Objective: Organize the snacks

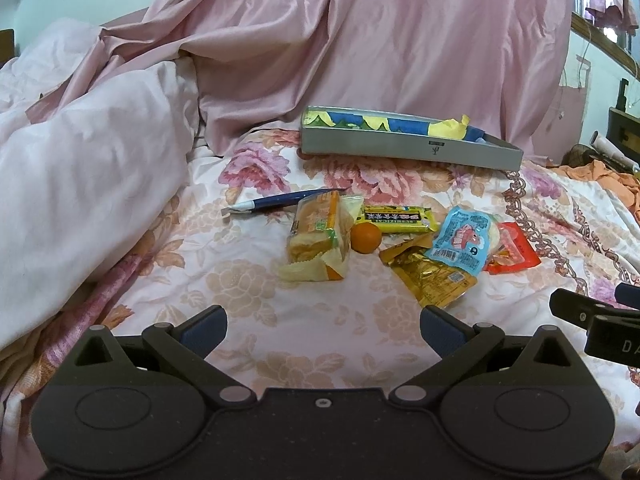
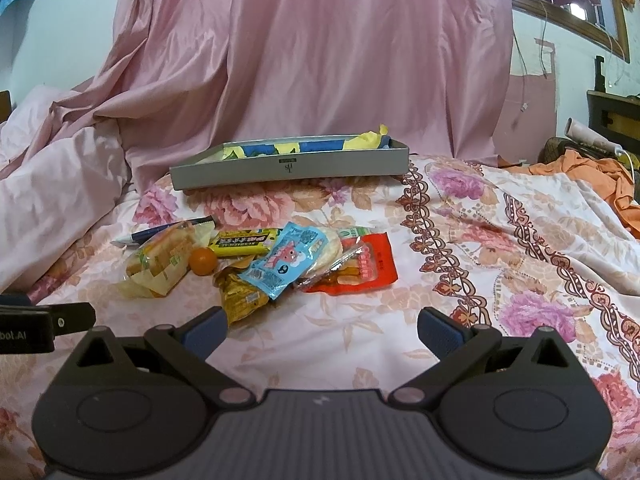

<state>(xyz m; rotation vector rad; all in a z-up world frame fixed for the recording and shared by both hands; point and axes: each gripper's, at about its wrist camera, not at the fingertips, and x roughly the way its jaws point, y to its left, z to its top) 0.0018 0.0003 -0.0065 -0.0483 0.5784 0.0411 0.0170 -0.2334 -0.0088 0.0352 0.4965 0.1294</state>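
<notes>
**Snacks unsorted on bed; both grippers idle**

Floral bedspread (image 1: 248, 280), pink drapes behind.

Left wrist view: left gripper (image 1: 322, 326) has its jaws spread wide, holding nothing. Ahead lie a bread pack (image 1: 316, 236), small orange (image 1: 365, 237), yellow bar (image 1: 396, 219), gold packet (image 1: 432, 280), blue packet (image 1: 460, 242) and red packet (image 1: 514, 248), clustered and overlapping. A blue pen (image 1: 280, 202) lies beside them.

Right wrist view: right gripper (image 2: 322, 326), jaws likewise wide and empty. The grey tray (image 2: 288, 166) sits beyond the pile, apart from it.

Judgement: no snack from the pile appears sorted; the whole job remains.

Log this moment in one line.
left claw: open, empty | right claw: open, empty | snacks: piled on bedspread | grey tray: beyond
</notes>
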